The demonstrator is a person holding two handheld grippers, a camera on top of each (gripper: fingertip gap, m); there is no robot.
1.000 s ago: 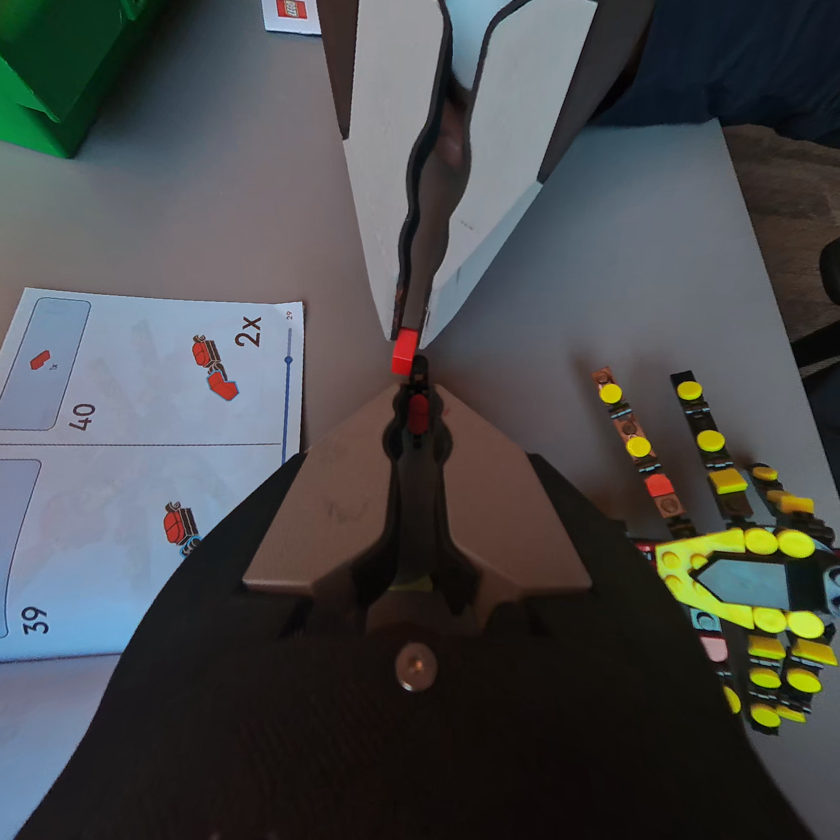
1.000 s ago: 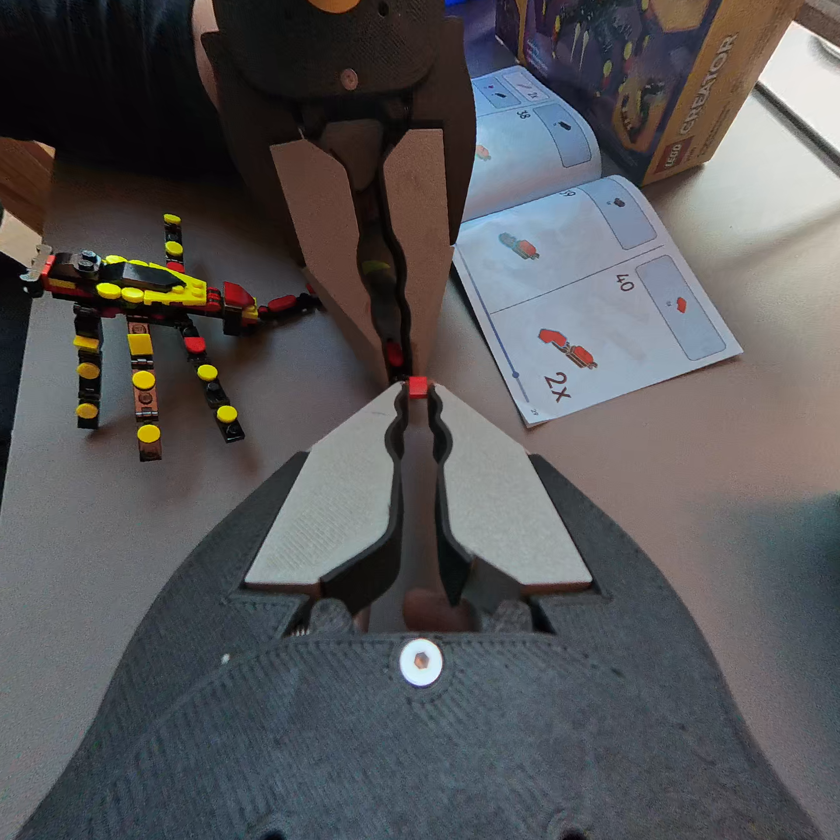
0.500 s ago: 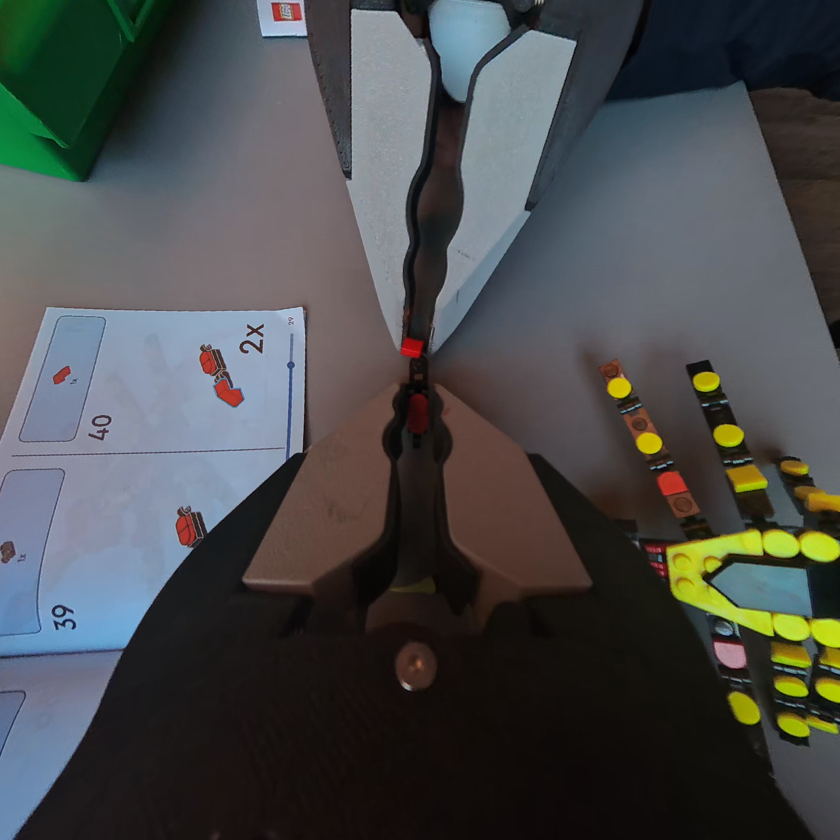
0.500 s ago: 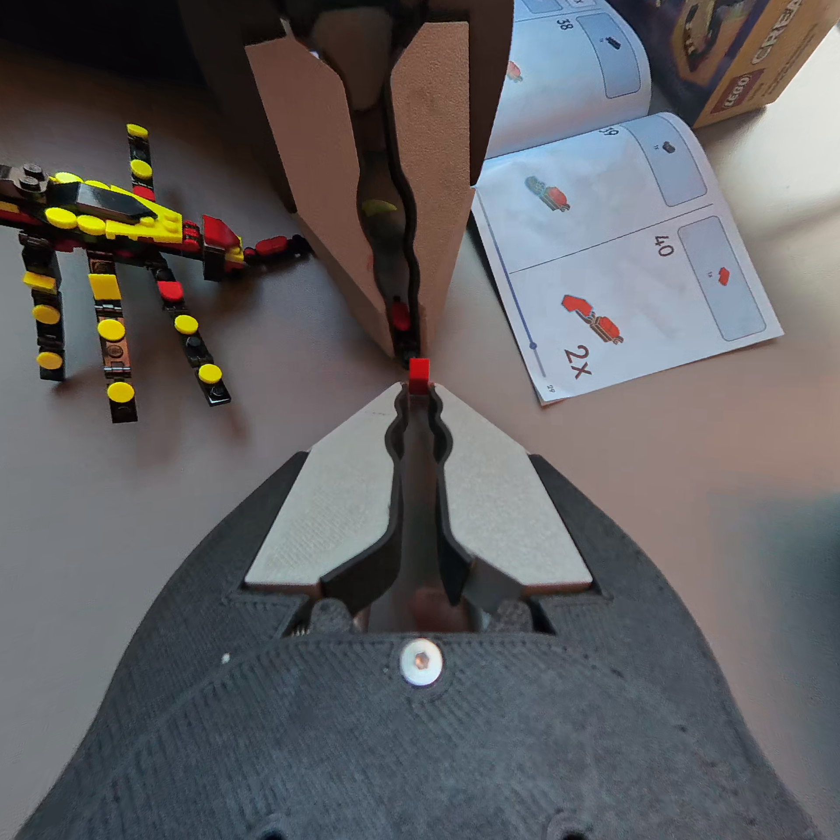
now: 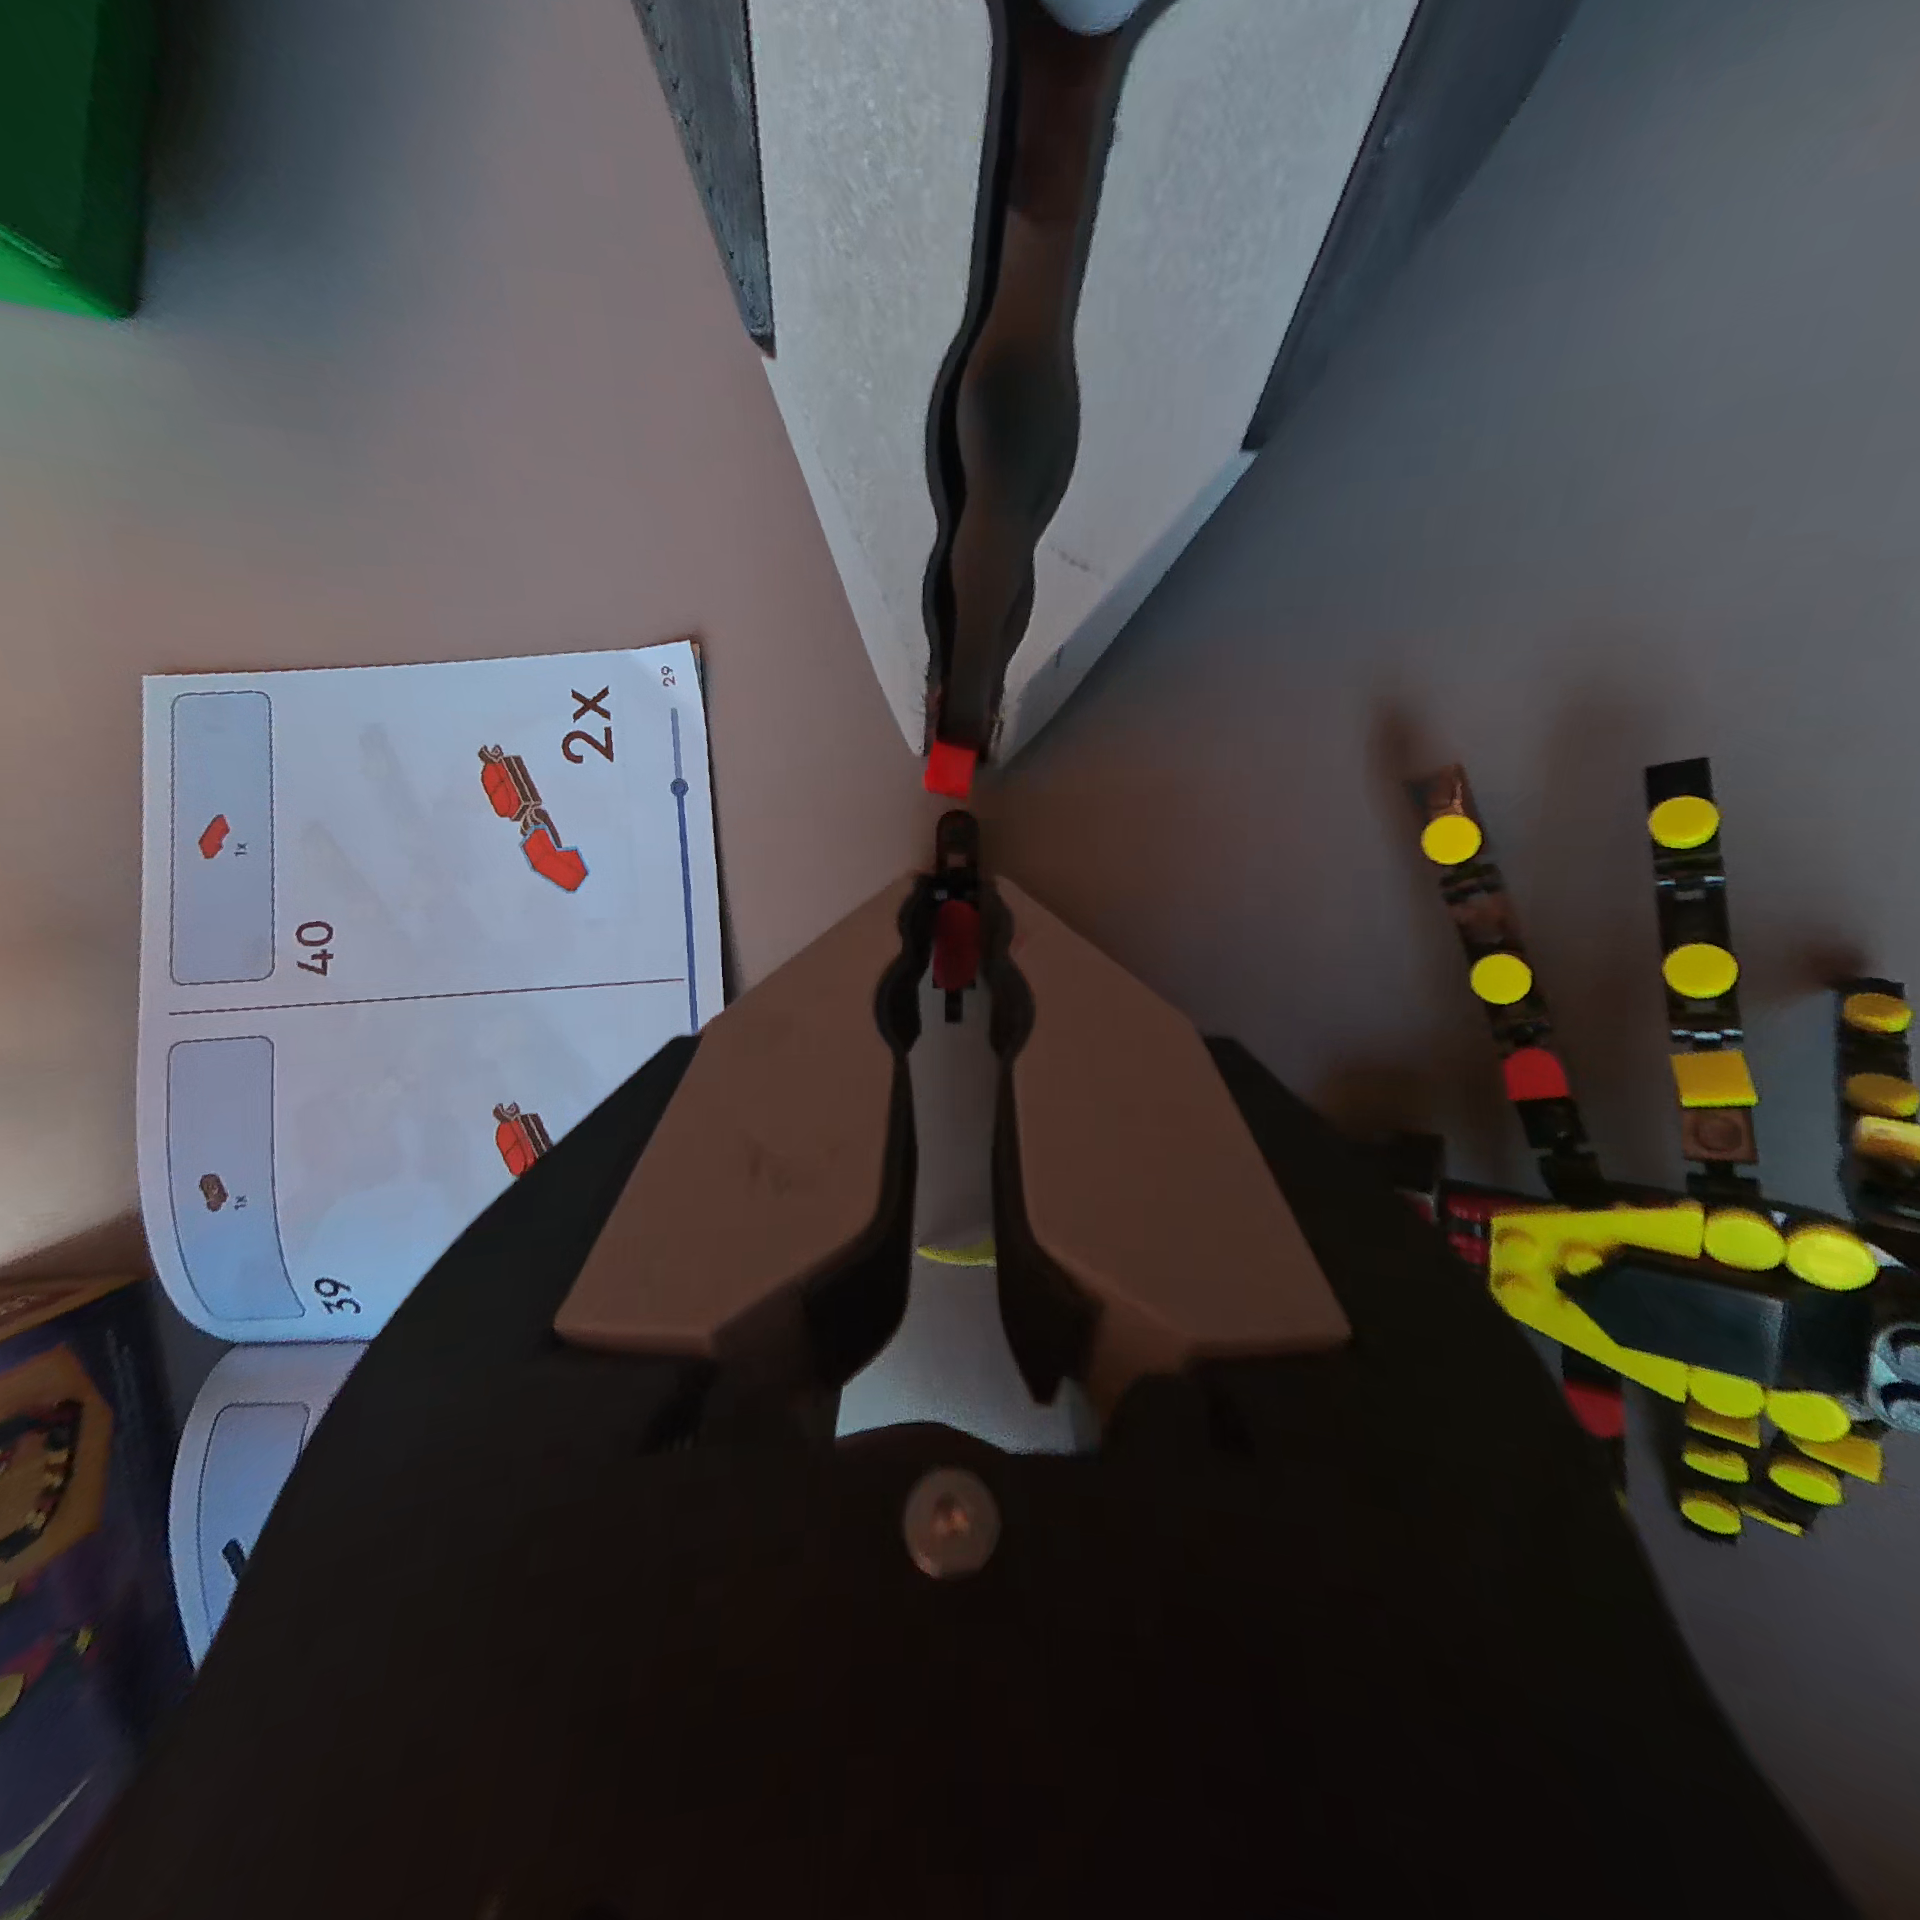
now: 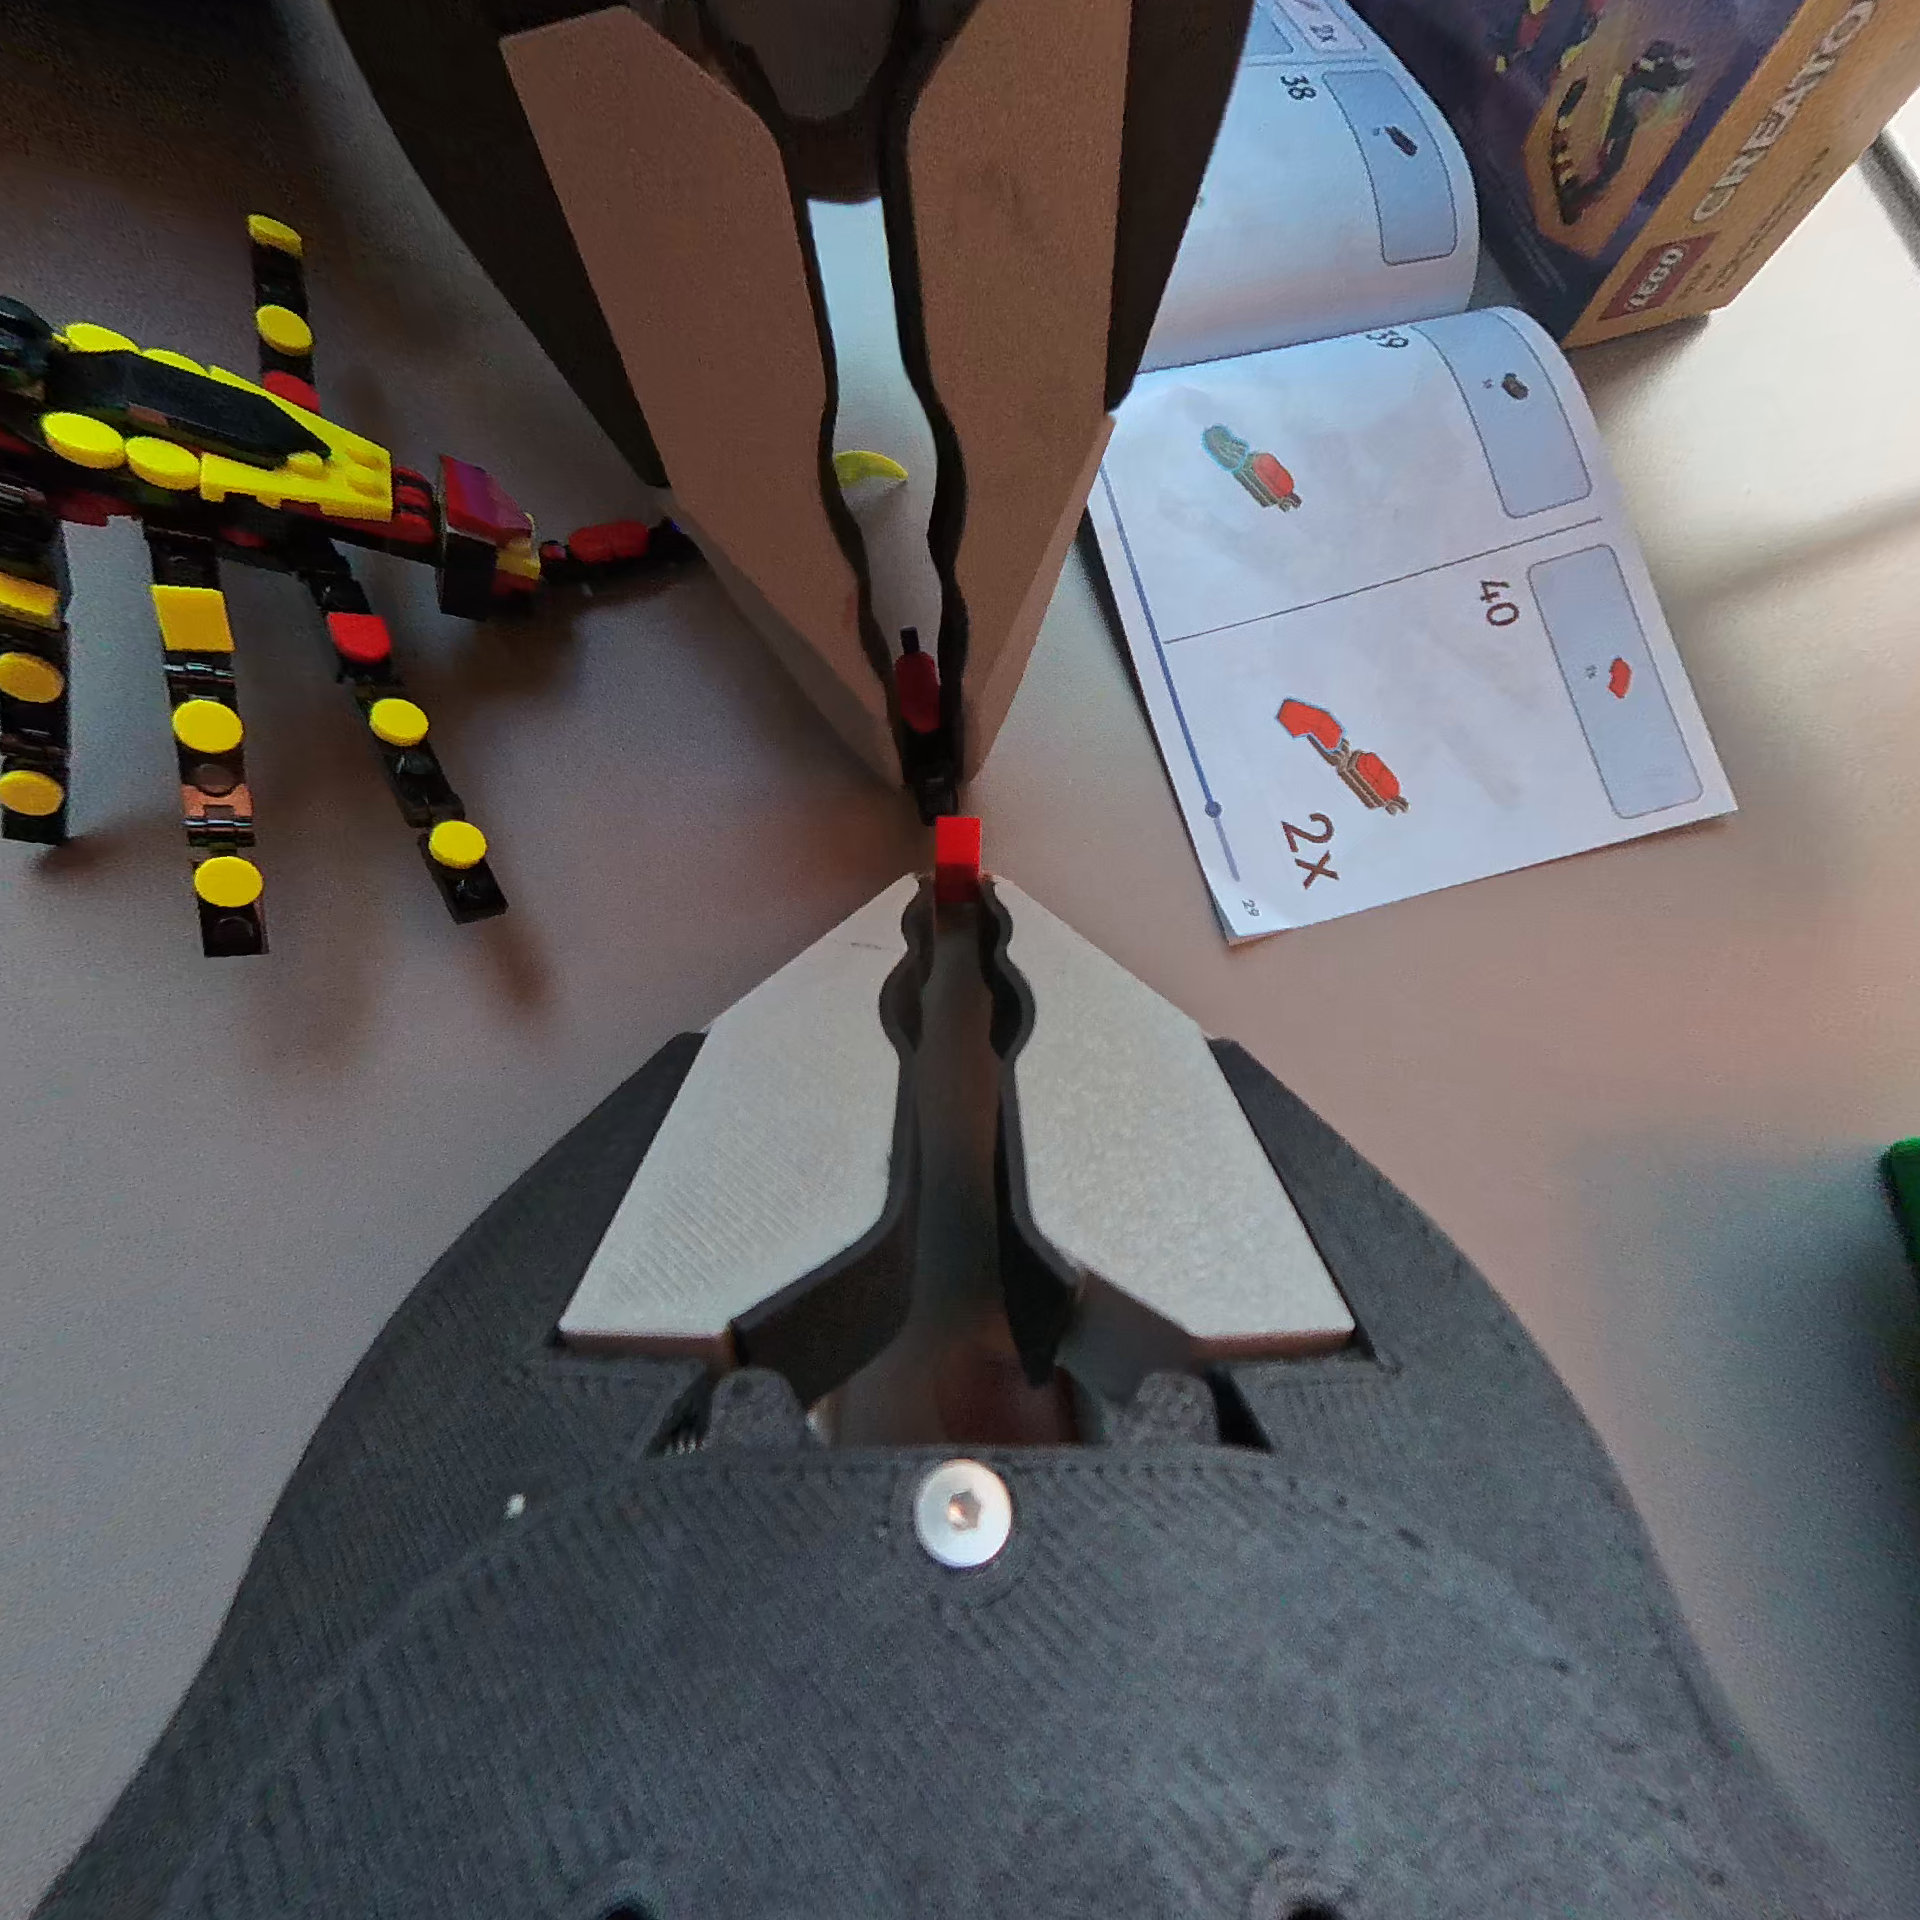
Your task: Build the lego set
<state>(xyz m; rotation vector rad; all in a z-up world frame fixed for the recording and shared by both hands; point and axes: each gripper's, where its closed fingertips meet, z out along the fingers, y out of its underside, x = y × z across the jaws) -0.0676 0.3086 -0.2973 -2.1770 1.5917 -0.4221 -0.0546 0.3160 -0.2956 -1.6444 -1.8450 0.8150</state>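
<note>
My left gripper (image 5: 954, 896) is shut on a small black and red hinge piece (image 5: 954, 925) whose black end sticks out past the tips. My right gripper (image 6: 956, 883) is shut on a small red brick (image 6: 956, 854). The two grippers face each other tip to tip above the table, with the red brick (image 5: 950, 769) just short of the hinge piece (image 6: 920, 717). The yellow, black and red spider-like model (image 6: 208, 488) lies on the table to the right in the left wrist view (image 5: 1704, 1278).
The open instruction booklet (image 5: 416, 987) lies on the table, right of the grippers in the right wrist view (image 6: 1434, 623). The set's box (image 6: 1683, 156) stands beyond it. A green box (image 5: 62, 156) sits at the far left corner. Left and right tips are no more than a few centimetres apart.
Both grippers have come lower and closer to the table, still tip to tip. The gap between the red brick and the hinge piece stays small. Both grips are unchanged.
</note>
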